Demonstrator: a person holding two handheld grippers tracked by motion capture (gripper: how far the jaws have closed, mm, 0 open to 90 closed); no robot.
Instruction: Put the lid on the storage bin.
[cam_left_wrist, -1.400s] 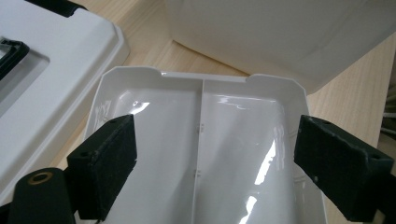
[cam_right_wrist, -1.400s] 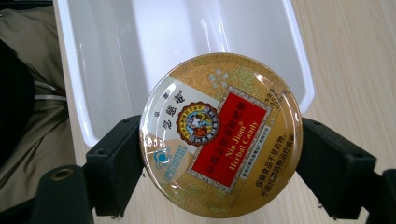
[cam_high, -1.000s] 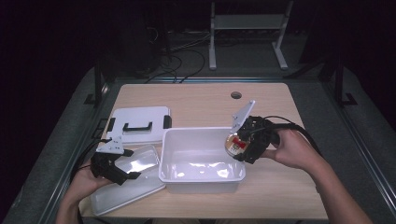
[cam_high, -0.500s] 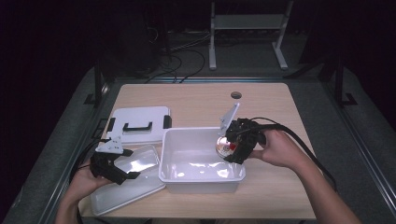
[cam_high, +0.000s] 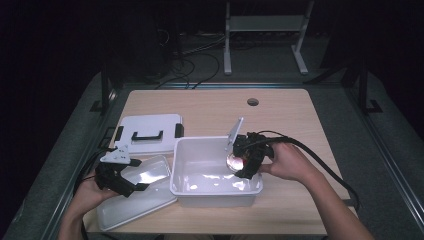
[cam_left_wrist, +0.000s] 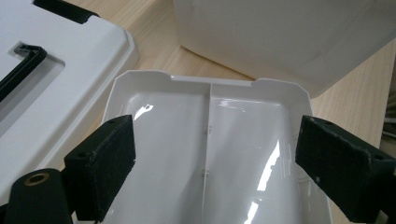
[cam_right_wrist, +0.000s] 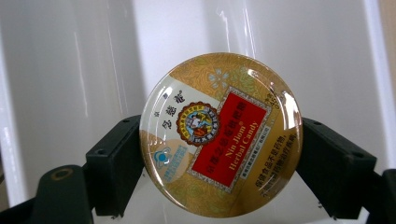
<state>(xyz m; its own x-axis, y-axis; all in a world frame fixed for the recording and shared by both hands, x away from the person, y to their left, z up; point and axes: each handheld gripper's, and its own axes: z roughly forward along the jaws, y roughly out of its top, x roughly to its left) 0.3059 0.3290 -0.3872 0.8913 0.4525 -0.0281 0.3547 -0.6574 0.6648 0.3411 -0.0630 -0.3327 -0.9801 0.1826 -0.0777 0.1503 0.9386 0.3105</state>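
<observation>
A round gold-and-red candy tin (cam_right_wrist: 221, 134) is pinched at its rim between the jaws of the right hand-held gripper (cam_high: 243, 161), its printed face turned toward that gripper's camera, text slanting up to the right. It is held over the right part of the deep white plastic tub (cam_high: 186, 186) at frame centre. The left hand-held gripper (cam_high: 121, 179) is spread, empty, over a shallow white divided tray (cam_left_wrist: 205, 154) at lower left of the wooden surface (cam_high: 210, 107). A flat white lid with black handle (cam_high: 147, 132) lies behind the tray.

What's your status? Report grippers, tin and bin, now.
Right gripper shut on round candy tin, over the white bin. Left gripper open, over the shallow divided tray. Bin interior looks bare; nothing seen blocking.
</observation>
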